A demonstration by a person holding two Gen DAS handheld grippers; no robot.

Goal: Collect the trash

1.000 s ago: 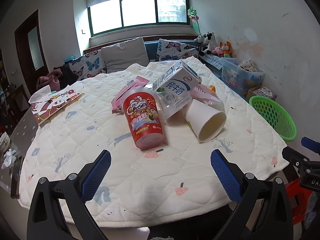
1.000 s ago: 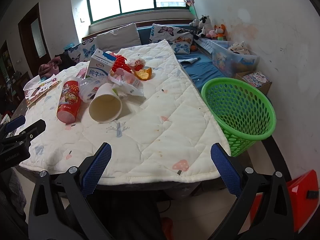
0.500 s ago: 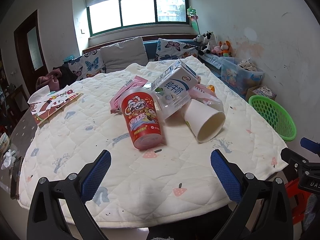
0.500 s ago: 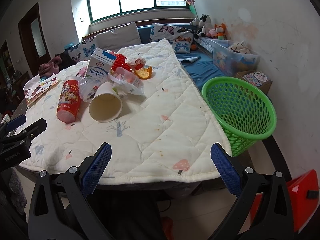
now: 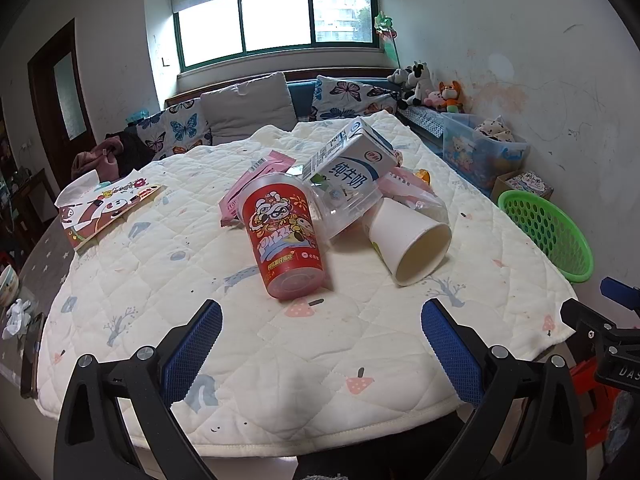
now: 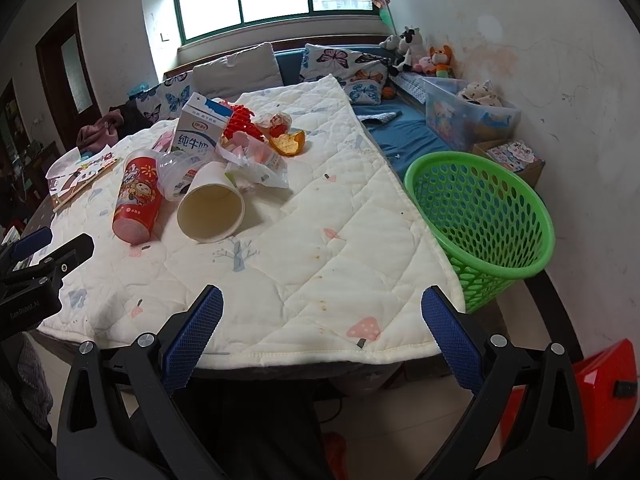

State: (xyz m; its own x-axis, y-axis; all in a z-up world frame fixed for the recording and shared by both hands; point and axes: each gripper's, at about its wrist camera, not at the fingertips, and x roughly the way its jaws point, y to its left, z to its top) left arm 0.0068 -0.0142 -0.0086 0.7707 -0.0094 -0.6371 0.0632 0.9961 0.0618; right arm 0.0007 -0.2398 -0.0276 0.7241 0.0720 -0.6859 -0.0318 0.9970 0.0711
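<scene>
A pile of trash lies on the quilted table point(image 5: 280, 344): a red printed cup point(image 5: 286, 240) on its side, a white paper cup point(image 5: 408, 238) with its mouth toward me, a milk carton point(image 5: 352, 160), a clear plastic cup point(image 5: 344, 204) and a pink wrapper point(image 5: 256, 176). In the right wrist view the same red cup point(image 6: 138, 196), paper cup point(image 6: 212, 208), carton point(image 6: 200, 132), orange peel point(image 6: 288, 142) and a plastic bag point(image 6: 260, 164) show. A green basket point(image 6: 480, 216) stands beside the table's right edge. My left gripper point(image 5: 320, 344) is open, short of the red cup. My right gripper point(image 6: 320, 332) is open over the table's near edge.
A picture booklet point(image 5: 108, 204) lies at the table's left. Cushions point(image 5: 248, 108) and a blue bench point(image 6: 400, 136) sit behind. A clear storage box point(image 6: 464, 116) and cardboard box point(image 6: 512, 156) stand by the right wall. A red object point(image 6: 600, 392) is on the floor.
The left gripper has crept slightly closer to the trash pile, the red cup sitting a little lower in view. The right gripper has barely shifted. Both stay open.
</scene>
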